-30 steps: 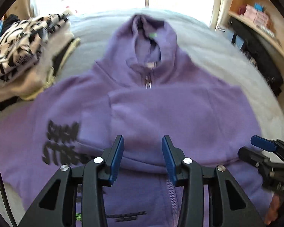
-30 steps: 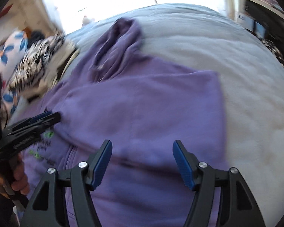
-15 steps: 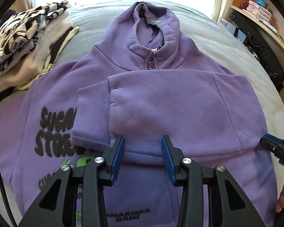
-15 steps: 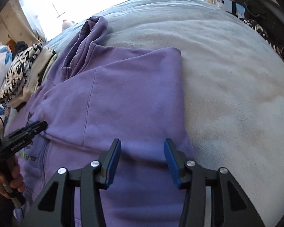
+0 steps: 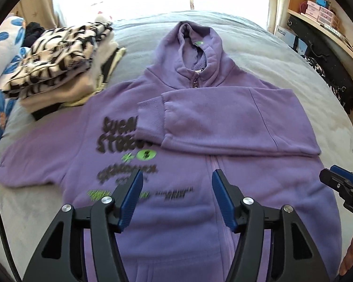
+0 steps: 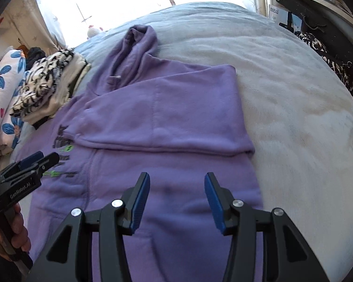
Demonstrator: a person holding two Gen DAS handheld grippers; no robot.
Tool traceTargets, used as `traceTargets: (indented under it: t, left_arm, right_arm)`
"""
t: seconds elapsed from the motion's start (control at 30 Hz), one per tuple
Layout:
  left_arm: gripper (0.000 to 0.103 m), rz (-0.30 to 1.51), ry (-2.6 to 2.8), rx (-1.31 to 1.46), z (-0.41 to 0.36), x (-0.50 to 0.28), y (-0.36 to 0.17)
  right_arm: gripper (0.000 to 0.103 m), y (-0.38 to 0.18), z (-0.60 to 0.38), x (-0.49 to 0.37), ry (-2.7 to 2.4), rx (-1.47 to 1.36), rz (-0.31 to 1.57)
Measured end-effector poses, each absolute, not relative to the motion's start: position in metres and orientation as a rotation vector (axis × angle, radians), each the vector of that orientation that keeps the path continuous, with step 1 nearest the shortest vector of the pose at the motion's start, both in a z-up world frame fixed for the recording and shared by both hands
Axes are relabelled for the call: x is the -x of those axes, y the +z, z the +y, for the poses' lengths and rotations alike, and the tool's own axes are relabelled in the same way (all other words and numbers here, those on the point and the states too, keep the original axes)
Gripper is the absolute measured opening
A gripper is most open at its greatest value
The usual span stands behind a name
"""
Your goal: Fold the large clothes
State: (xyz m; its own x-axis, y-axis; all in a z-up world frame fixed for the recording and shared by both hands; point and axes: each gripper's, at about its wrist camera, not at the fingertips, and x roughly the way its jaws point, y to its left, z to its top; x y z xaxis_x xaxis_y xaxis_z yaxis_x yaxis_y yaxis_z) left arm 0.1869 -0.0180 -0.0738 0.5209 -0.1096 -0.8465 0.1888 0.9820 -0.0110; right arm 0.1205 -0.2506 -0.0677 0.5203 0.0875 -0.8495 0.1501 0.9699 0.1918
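Note:
A purple zip hoodie [image 5: 200, 211] lies face up on a grey bed, hood far from me. Its right sleeve [image 5: 223, 122] is folded across the chest, cuff [image 5: 150, 119] pointing left. The left sleeve [image 5: 30, 159] lies spread out to the left. My left gripper [image 5: 176, 188] is open and empty above the lower front, over the printed lettering. My right gripper [image 6: 176, 188] is open and empty above the hoodie's [image 6: 153, 122] lower right part. Each gripper shows at the edge of the other's view.
A stack of folded clothes [image 5: 58, 63] with a black-and-cream pattern sits at the far left, beside a floral pillow [image 5: 0, 70]. Shelves with boxes [image 5: 322, 11] and dark items stand along the right. The grey bedspread [image 6: 294, 117] stretches to the right.
Both grippers have pulled back toward me and risen off the folded sleeve. Both jaws have opened wider. The sleeve stays folded across the chest.

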Motion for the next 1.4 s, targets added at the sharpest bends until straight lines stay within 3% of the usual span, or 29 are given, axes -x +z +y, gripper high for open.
traceTargets:
  t: [0.07, 0.73, 1.4]
  left_arm:
    - [0.060, 1.003, -0.174, -0.081, -0.012, -0.172, -0.066]
    - [0.063, 0.959, -0.096, -0.007, 0.085, -0.072, -0.026]
    - [0.064, 1.043, 0.020, 0.254, 0.286, -0.100, -0.075]
  right_arm:
    - [0.060, -0.061, -0.246, -0.108, -0.046, -0.254, 1.008]
    - [0.060, -0.026, -0.137, -0.046, 0.057, -0.152, 0.942]
    - [0.060, -0.031, 0.013, -0.095, 0.216, -0.015, 0.925]
